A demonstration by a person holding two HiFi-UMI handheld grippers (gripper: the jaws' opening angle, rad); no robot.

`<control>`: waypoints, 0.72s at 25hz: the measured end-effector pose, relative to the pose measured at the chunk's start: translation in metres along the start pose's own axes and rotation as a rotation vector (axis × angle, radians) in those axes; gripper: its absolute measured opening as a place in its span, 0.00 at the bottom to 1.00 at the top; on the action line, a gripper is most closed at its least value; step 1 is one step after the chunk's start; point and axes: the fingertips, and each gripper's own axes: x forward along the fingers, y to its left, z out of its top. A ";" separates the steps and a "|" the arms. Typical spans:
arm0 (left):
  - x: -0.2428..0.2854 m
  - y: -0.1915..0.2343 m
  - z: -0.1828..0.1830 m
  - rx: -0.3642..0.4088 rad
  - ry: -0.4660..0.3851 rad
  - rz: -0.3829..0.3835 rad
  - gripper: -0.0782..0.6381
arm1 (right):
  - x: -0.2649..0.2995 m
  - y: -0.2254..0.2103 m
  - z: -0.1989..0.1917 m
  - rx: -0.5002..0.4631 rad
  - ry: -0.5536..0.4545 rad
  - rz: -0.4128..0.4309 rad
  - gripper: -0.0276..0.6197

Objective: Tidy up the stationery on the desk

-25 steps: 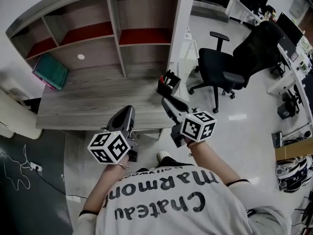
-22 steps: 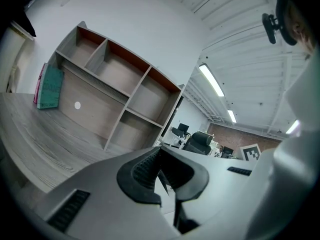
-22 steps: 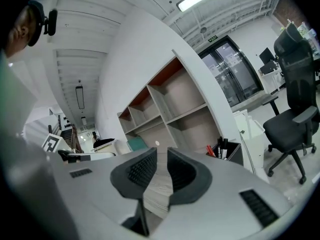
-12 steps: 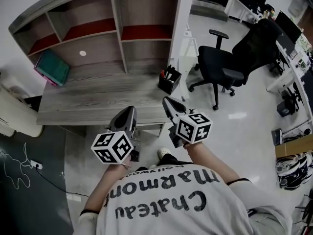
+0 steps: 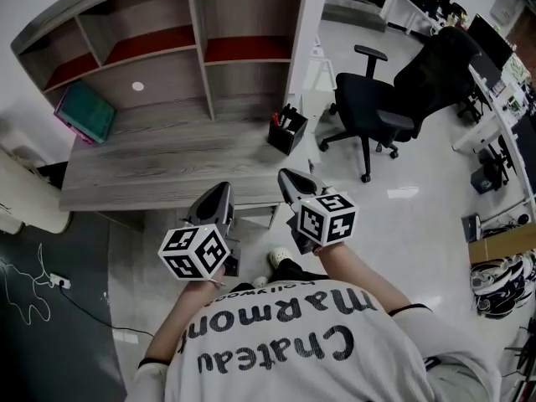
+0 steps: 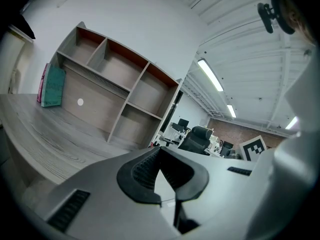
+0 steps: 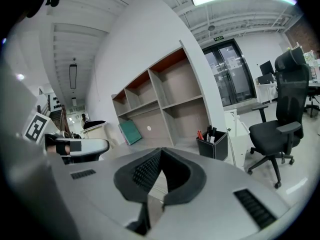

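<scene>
A black pen holder with several pens stands at the right end of the grey wooden desk. A teal and pink book leans at the desk's far left under the shelves. My left gripper hovers at the desk's front edge, shut and empty. Just off the front right corner, my right gripper is also shut with nothing in it, short of the holder. The right gripper view has the pen holder ahead and to the right, and the book farther back.
Open shelf compartments rise behind the desk. A black office chair stands on the floor to the right. A cream cabinet sits at the desk's left end. Cables lie on the dark floor.
Both grippers have drawn back slightly from the desk. The gap between the right gripper and the pen holder has widened. Both stay shut.
</scene>
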 end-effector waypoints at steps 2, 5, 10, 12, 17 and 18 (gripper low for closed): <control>-0.001 0.001 -0.002 -0.004 0.004 0.002 0.13 | -0.001 0.000 -0.002 -0.006 0.008 -0.005 0.07; -0.002 0.002 -0.003 -0.010 0.006 0.003 0.13 | -0.003 0.000 -0.003 0.007 0.013 -0.008 0.07; -0.007 0.004 -0.004 -0.019 0.001 0.006 0.13 | -0.005 0.001 -0.006 0.023 0.025 -0.014 0.07; -0.009 0.005 -0.004 -0.023 -0.002 0.008 0.13 | -0.006 0.002 -0.006 0.016 0.030 -0.018 0.07; -0.013 0.006 -0.007 -0.032 -0.004 0.009 0.13 | -0.008 0.005 -0.008 0.000 0.041 -0.017 0.07; -0.013 0.006 -0.007 -0.033 -0.004 0.010 0.13 | -0.009 0.006 -0.008 -0.002 0.044 -0.017 0.07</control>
